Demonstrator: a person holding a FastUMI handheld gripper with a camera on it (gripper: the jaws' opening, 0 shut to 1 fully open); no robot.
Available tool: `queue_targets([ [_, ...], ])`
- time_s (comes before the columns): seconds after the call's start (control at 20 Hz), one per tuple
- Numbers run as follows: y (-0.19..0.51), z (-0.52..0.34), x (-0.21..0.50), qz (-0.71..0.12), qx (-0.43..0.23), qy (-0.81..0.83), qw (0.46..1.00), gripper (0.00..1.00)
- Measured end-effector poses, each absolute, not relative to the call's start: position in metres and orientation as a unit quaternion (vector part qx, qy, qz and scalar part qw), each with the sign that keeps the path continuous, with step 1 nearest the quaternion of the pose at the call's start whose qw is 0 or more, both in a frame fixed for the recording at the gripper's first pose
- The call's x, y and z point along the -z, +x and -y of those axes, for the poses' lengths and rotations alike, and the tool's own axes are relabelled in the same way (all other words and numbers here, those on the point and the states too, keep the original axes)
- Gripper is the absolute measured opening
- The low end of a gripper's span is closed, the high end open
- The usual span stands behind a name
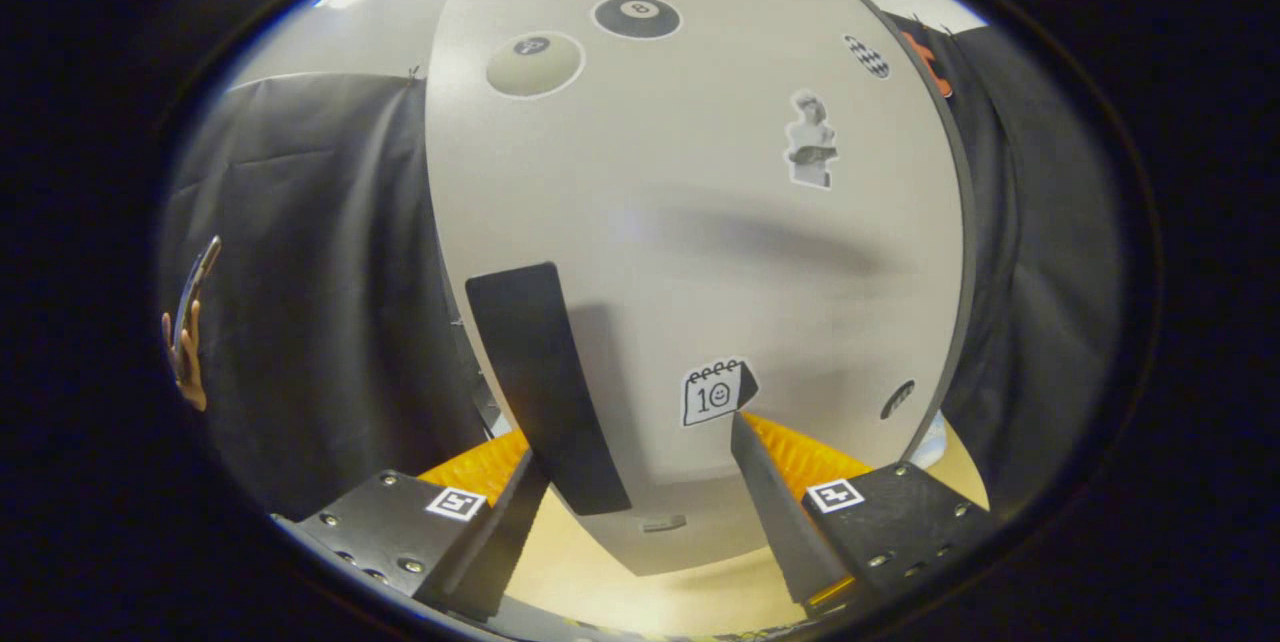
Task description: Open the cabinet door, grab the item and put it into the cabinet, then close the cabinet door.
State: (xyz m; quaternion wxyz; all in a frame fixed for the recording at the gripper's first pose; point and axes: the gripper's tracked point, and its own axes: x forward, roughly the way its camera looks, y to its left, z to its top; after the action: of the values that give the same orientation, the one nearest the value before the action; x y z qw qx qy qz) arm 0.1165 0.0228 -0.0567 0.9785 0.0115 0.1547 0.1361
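Item: cabinet [700,252], pale grey, standing on a light wooden tabletop [640,592] directly ahead of the tongs [640,482].

Door: the cabinet door [720,322] faces the camera, apparently shut; it is not clear from this close whether it sits fully flush. A dark vertical handle [545,387] is fixed near its left edge. Stickers on the face: a billiard ball [637,17], a pale disc [534,64], a chequered patch [866,56], a small statue figure [811,140] and a calendar page [713,392].

Tongs: spread wide, holding nothing. The handle's lower end sits just inside the left finger; the right finger tip lies just beside the calendar sticker. Neither finger is seen pressing on the handle.

Contents: the cabinet interior is hidden behind the door, so what it holds cannot be told.

The item to be stored: not identifiable here. Something pale [930,442] peeks past the cabinet's right lower corner, too little visible to name.

Surroundings: a hand holding a phone [190,312] well to the left, against the black cloth.

Step in hand, as judged: either reaching to open the door or having just closed it; the frame alone does not settle which. If opening, the next move calls for centring the handle between the fingers, closing on it, and pulling along the door's swing.
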Motion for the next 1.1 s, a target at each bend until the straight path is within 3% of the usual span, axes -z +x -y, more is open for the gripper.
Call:
queue_targets([
  [1.1,0.127,-0.044,0.061,-0.137,-0.121,-0.009,0.983,1.00],
])
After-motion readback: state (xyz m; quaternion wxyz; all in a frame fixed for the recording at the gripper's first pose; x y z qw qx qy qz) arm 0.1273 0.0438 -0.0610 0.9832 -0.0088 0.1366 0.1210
